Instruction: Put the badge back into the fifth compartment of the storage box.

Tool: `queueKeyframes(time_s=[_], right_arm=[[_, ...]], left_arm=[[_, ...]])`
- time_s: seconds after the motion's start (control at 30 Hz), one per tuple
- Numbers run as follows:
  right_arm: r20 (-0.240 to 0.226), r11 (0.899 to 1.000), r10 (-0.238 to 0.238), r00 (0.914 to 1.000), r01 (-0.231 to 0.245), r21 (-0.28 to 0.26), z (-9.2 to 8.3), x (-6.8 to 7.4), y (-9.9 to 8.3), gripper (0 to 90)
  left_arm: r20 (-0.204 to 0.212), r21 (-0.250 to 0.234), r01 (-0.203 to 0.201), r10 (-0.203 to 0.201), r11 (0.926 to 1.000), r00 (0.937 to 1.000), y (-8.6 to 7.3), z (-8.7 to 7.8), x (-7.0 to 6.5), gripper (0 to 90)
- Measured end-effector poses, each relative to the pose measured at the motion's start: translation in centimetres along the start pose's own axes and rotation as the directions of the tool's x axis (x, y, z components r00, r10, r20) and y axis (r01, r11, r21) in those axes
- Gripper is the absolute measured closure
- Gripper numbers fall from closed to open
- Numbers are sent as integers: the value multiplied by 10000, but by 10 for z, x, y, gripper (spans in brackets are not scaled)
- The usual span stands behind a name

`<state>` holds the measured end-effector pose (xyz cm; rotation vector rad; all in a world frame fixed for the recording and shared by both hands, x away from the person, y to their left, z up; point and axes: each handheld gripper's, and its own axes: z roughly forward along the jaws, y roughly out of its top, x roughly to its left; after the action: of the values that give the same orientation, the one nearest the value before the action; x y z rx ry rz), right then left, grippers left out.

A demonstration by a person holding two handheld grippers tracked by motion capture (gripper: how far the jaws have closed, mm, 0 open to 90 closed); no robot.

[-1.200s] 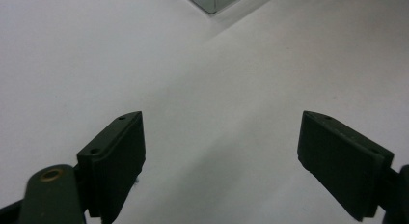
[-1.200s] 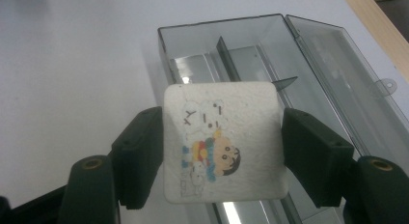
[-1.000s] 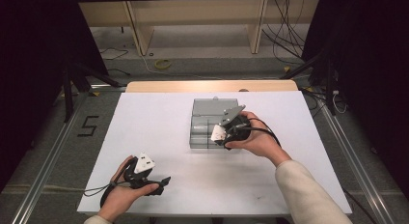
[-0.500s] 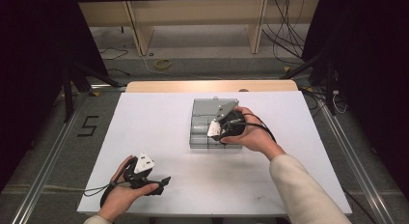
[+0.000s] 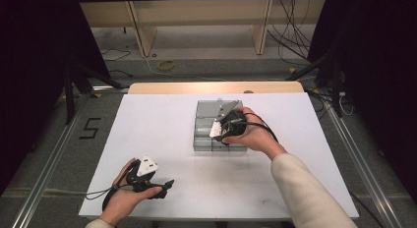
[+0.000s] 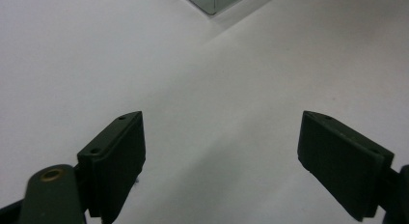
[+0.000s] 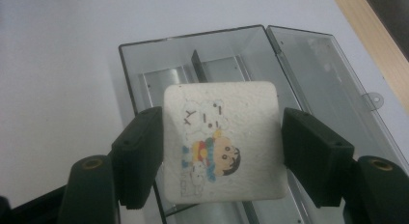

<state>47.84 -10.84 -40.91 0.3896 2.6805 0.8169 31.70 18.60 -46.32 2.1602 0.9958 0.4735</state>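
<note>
My right gripper (image 7: 222, 137) is shut on a white square block (image 7: 219, 142) printed with a cartoon figure, one black jaw on each side of it. It holds the block just above an open clear grey plastic box (image 7: 144, 60) with a divider, whose lid (image 7: 328, 69) lies flat beside it. From the high view the right gripper (image 5: 215, 133) hangs over the box (image 5: 204, 115) in the middle of the white table. My left gripper (image 5: 164, 185) rests near the table's front left with nothing between its wide-apart jaws; in its own view the left gripper (image 6: 222, 156) looks across bare table.
The white table top (image 5: 162, 120) has a wooden strip (image 5: 211, 87) along its far edge. A corner of the box (image 6: 212, 1) shows at the top of the left gripper view. Dark curtains, cables and shelving stand beyond the table.
My right gripper has edged a little left and farther over the box with the block in it. The left hand has kept still.
</note>
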Motion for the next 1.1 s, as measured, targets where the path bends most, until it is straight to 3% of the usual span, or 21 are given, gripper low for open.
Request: queueKeyframes(time_s=[0.67,1.1], right_arm=[[38,9979,77,10000,-80,641,12,-7,-3,336],[-97,9970,143,9999,-135,769,18,-8,-4,336]], left_arm=[[8,22,-15,15,10000,10000,0,0,0,165],[8,-10,61,-61,10000,10000,0,0,0,165]])
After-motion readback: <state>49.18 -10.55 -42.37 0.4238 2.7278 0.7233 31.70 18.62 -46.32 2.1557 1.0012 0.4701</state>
